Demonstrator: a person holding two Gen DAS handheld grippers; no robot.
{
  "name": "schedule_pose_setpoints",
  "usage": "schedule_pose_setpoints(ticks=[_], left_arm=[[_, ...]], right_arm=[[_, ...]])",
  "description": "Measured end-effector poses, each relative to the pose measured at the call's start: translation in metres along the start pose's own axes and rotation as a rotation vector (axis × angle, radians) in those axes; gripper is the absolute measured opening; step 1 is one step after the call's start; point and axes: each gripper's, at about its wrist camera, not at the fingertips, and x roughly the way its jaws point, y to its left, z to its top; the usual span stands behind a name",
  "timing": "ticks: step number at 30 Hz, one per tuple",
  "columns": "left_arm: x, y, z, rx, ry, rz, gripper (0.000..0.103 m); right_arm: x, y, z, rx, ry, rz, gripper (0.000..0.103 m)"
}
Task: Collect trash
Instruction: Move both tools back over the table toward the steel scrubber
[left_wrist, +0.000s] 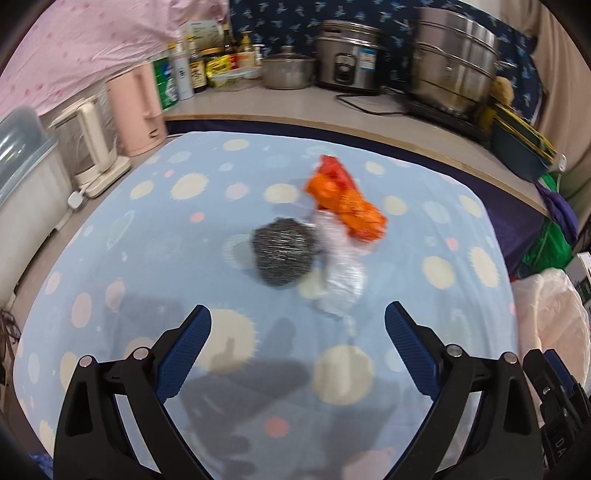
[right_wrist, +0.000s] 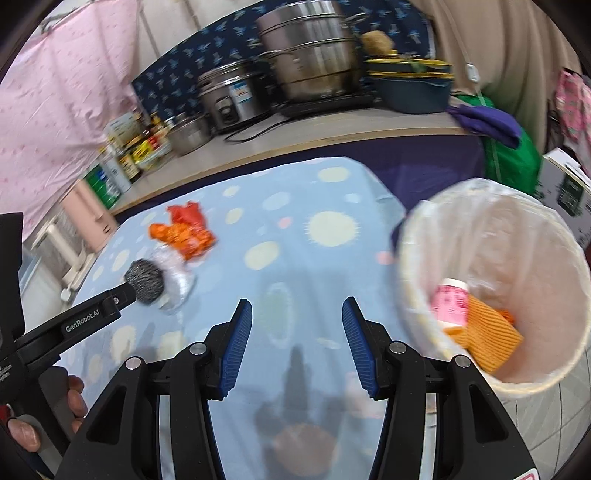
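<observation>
Right now three bits of trash are lying bunched together near the middle of the pale blue spotted cloth (left_wrist: 122, 266) covering the table: a round grey steel-wool scouring ball (left_wrist: 282, 253), a crumpled clear plastic wrapper (left_wrist: 341, 275) touching it, and a crinkled orange-and-red snack packet (left_wrist: 345, 199) just beyond. You are aiming your left gripper (left_wrist: 297, 341) at that cluster, with its blue-padded jaws standing wide apart and holding nothing, which looks like preparation for taking the scouring ball, the nearest piece. From the right wrist view one of its black fingers is crossing in front of the ball, though the blur is making contact impossible to judge. Your right gripper (right_wrist: 297, 341) is hovering over bare cloth with its jaws about half apart and nothing between them, probably waiting its turn. Off the table's right edge the round bin lined with a thin whitish plastic bag (right_wrist: 413, 236) is sitting close by, so drops are staying short; a pink-labelled white bottle (right_wrist: 451, 303) and an orange ribbed cloth (right_wrist: 491, 341) are already lying inside.
</observation>
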Motion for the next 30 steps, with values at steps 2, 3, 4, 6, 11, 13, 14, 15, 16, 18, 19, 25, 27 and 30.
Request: schedule_pose_setpoints(ticks=[2,3,4,6,11,13,14,15,16,18,19,25,27,30], left_arm=[[0.003,0.018,0.002,-0.025,0.000,0.011,0.091],[0.005,0.026,0.003,-0.038,0.001,0.015,0.091],[0.006,0.033,0.004,-0.050,0.002,0.016,0.091],[0.009,0.047,0.005,-0.073,0.002,0.020,0.091],[0.016,0.074,0.007,-0.113,0.008,0.021,0.091],[0.019,0.082,0.008,-0.127,0.008,0.022,0.091],[0.020,0.087,0.009,-0.135,0.010,0.022,0.091],[0.022,0.090,0.009,-0.141,0.012,0.022,0.091],[0.024,0.093,0.009,-0.148,0.015,0.023,0.091],[0.026,0.097,0.010,-0.152,0.018,0.025,0.091],[0.027,0.098,0.010,-0.152,0.018,0.026,0.091],[0.033,0.099,0.014,-0.149,0.021,0.016,0.091],[0.035,0.098,0.015,-0.150,0.024,0.004,0.091],[0.038,0.094,0.016,-0.147,0.027,-0.013,0.092]], right_arm=[[0.010,0.019,0.002,-0.030,0.012,0.018,0.050],[0.016,0.027,0.003,-0.043,0.019,0.028,0.050],[0.022,0.037,0.003,-0.055,0.027,0.040,0.050],[0.034,0.050,0.005,-0.074,0.043,0.057,0.050],[0.067,0.090,0.006,-0.132,0.087,0.086,0.050],[0.079,0.102,0.005,-0.150,0.098,0.093,0.050],[0.086,0.108,0.005,-0.158,0.105,0.094,0.050],[0.092,0.113,0.006,-0.164,0.110,0.093,0.050],[0.099,0.117,0.006,-0.169,0.115,0.091,0.050],[0.107,0.123,0.007,-0.174,0.119,0.085,0.050],[0.112,0.124,0.008,-0.174,0.121,0.081,0.050],[0.132,0.126,0.015,-0.167,0.130,0.063,0.050],[0.139,0.125,0.016,-0.167,0.138,0.054,0.050],[0.146,0.122,0.017,-0.166,0.152,0.055,0.043]])
